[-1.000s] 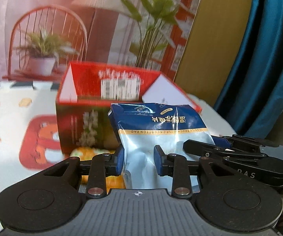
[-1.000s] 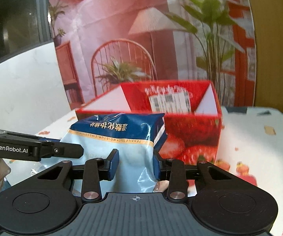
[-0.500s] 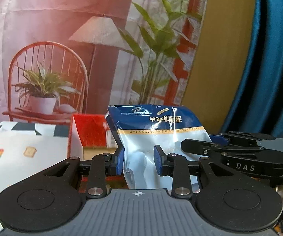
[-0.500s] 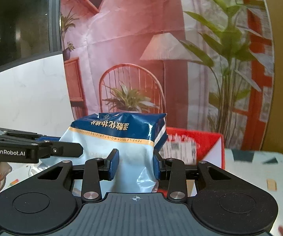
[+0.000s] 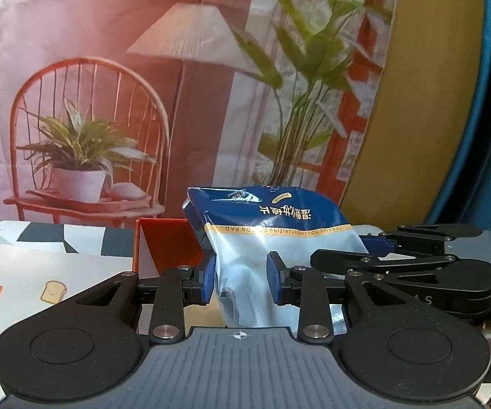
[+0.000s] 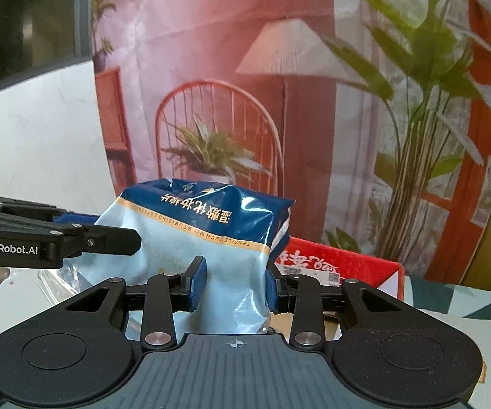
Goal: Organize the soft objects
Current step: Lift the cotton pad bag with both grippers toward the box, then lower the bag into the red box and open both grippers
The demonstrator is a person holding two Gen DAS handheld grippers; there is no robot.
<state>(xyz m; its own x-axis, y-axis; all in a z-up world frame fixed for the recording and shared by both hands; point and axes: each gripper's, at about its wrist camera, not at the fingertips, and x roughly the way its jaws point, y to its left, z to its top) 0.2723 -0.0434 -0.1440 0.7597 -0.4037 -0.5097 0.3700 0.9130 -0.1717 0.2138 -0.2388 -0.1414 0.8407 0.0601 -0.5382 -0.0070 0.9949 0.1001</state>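
The left gripper (image 5: 242, 281) is squeezing the bottom of a blue and white pack of cotton pads (image 5: 279, 235). Its two blue pads press on the soft pack from both sides. The right gripper (image 6: 235, 281) is squeezing the same pack (image 6: 204, 235) too, and its blue pads pinch it the same way. So both grippers hold one pack, side by side, up in the air. In the left view the right gripper (image 5: 412, 272) shows at the right, touching the pack. In the right view the left gripper (image 6: 54, 242) shows at the left, touching the pack.

Just behind and below the pack is a red box (image 6: 341, 266) with its top open. The box sits on a worktop (image 5: 41, 272) with a cloth that has little pictures of toast and an ice pop. Far back hangs a big picture wall (image 5: 109, 68) with a chair, a lamp and green plants. A blue curtain (image 5: 484, 136) hangs at the right in the left view.
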